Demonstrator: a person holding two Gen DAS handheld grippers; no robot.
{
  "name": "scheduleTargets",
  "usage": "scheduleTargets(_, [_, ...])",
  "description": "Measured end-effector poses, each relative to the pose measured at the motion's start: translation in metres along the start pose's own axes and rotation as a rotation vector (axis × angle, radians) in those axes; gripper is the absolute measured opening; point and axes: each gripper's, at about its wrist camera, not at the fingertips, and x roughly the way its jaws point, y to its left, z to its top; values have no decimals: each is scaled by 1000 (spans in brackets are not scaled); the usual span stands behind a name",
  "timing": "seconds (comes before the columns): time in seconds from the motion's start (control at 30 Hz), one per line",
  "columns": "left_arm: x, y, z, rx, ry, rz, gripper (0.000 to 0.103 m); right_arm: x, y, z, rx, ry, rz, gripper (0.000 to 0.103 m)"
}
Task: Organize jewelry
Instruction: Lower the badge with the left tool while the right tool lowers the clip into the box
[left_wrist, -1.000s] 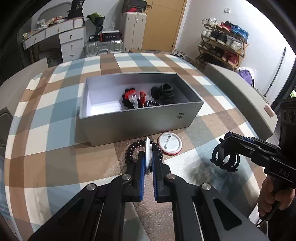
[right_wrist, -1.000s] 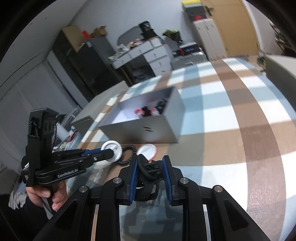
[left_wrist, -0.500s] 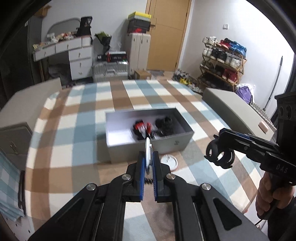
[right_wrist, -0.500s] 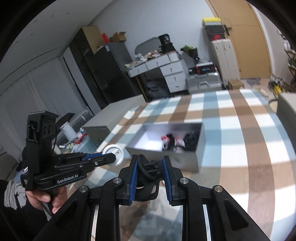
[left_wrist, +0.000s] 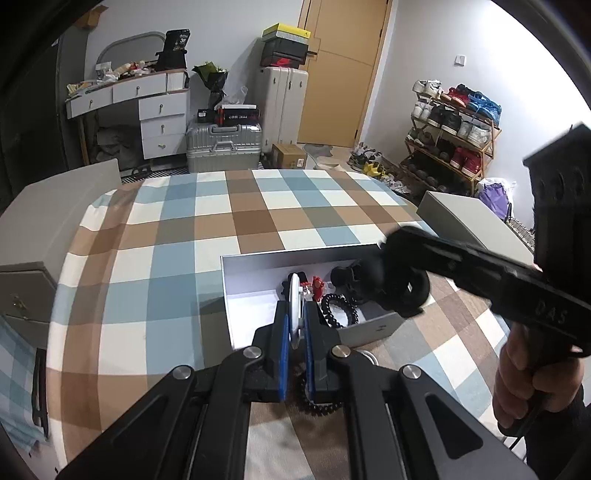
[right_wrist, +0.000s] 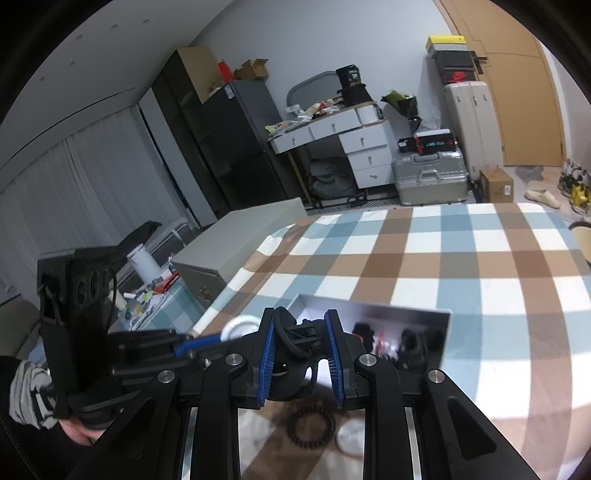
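- Left hand-held gripper (left_wrist: 295, 334): closed on white round badge (left_wrist: 294, 306), held edge-on above the near wall of the grey box (left_wrist: 369, 328).
- Right hand-held gripper (right_wrist: 300, 356): pads part-way closed, clamped on black hair clip (right_wrist: 295, 347), carried over the box's right end.
- On the tabletop (left_wrist: 166, 258) just before the box: a black coil tie (right_wrist: 310, 424) and a second badge (right_wrist: 349, 439) are left.
- Best done: each piece is lowered inside the walls, over bare floor, before release.
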Motion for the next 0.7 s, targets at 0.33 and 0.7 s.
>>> scheduleTargets(0.33, [19,5,3,-1,32,-39,3,44,-10,26,-1,20,23,24])
scheduleTargets(0.7, [30,8,3,8,66,-47,3,85,-28,14,18,127,-6,24])
